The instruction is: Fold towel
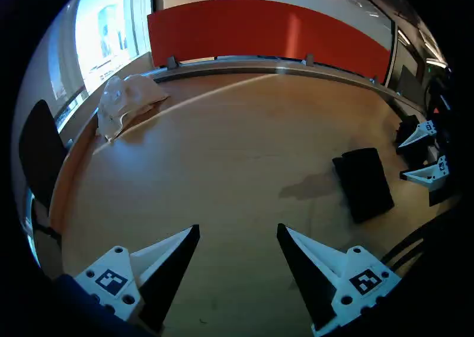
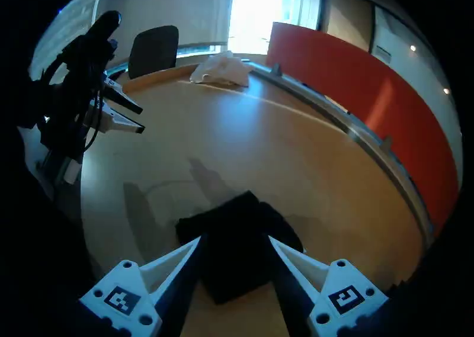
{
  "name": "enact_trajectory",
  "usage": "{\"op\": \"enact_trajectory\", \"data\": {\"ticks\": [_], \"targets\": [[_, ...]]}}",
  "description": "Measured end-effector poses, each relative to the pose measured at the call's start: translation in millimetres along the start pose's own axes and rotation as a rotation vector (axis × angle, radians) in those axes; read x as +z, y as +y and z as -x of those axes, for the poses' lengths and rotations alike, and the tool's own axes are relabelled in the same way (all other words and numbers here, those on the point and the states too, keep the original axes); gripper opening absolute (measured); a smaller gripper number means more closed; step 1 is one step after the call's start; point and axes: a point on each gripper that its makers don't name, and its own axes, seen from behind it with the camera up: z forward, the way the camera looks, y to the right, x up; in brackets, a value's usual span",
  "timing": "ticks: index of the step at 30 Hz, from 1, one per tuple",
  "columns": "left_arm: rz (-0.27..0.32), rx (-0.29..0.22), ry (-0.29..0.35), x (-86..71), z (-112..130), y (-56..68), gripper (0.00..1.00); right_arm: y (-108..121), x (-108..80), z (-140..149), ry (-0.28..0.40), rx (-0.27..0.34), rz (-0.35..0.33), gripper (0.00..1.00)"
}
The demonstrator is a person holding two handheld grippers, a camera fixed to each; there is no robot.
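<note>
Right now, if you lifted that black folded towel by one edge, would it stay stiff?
Probably floppy: the black folded towel lies in soft, rounded layers, so a lifted edge would likely droop and unfold. Pushed, it might slide or bunch on the smooth wooden table.

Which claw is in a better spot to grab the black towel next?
Right, probably. The right claw is open right at the black towel; the left claw is open farther away over the table.

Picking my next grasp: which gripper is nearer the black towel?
Right. The right gripper is open right at the black towel, which shows between its fingertips. The left gripper, also open, is off to the side with bare table between it and the towel.
</note>
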Motion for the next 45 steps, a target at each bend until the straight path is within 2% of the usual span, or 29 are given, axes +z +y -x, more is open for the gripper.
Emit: {"op": "enact_trajectory", "data": {"ticks": [9, 32, 45], "targets": [[0.003, 0.003, 0.001, 0.4, -2, 2.5, 0.97, 0, -2.8, 28, -0.038, 0.026, 0.012, 0.68], [0.006, 0.006, -0.001, 2.5, -2, 7.1, 0.97, -13, 6.6, 105, -0.162, 0.079, 0.024, 0.69], [0.009, 0.012, -0.001, 4.0, -4, 8.0, 0.97, -16, 8.4, 123, -0.194, 0.099, 0.024, 0.69]]}}
